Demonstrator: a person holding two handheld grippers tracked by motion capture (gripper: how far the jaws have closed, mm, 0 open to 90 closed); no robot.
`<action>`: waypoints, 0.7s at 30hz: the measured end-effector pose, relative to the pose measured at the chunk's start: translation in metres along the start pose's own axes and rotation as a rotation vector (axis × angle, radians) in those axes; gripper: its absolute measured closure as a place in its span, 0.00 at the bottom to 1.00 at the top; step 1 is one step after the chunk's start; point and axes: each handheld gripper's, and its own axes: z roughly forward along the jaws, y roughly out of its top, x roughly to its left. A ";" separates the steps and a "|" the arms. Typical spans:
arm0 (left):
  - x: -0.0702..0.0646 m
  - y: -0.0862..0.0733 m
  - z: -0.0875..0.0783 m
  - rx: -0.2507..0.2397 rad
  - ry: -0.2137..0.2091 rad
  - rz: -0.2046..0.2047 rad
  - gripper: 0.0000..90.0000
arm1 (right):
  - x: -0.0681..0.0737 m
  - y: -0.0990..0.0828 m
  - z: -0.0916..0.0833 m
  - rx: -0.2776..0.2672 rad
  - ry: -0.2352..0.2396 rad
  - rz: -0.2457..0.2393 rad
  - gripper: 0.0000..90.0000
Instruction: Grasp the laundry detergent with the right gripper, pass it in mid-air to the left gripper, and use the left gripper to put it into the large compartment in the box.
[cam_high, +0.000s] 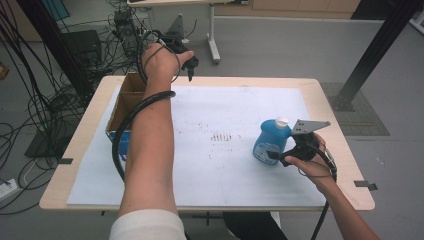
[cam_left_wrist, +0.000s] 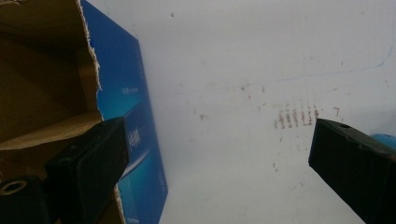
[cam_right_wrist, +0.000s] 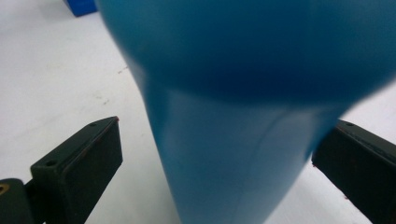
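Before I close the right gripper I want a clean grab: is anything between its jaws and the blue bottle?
Nothing visible. The right gripper stands open with the blue bottle between its jaws, white sheet showing in the left gap. The cardboard box sits far across the table.

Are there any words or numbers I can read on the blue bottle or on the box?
None can be read.
Blue bottle: a pale label patch shows in the high view, too small to read; the right gripper view shows plain blue plastic.
Cardboard box, blue side: pale lines of print in the left gripper view, too blurred to read.
White table cover: brown stains, no letters.
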 end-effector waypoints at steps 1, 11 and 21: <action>0.000 0.000 0.000 0.001 0.000 0.000 0.06 | 0.000 -0.001 0.001 -0.016 -0.003 0.002 0.02; 0.002 -0.001 0.000 -0.002 0.002 -0.006 0.06 | 0.000 -0.003 0.009 -0.058 -0.011 0.020 0.01; 0.001 0.000 -0.002 -0.009 -0.004 -0.002 0.06 | 0.001 -0.003 0.009 -0.067 -0.009 0.023 0.01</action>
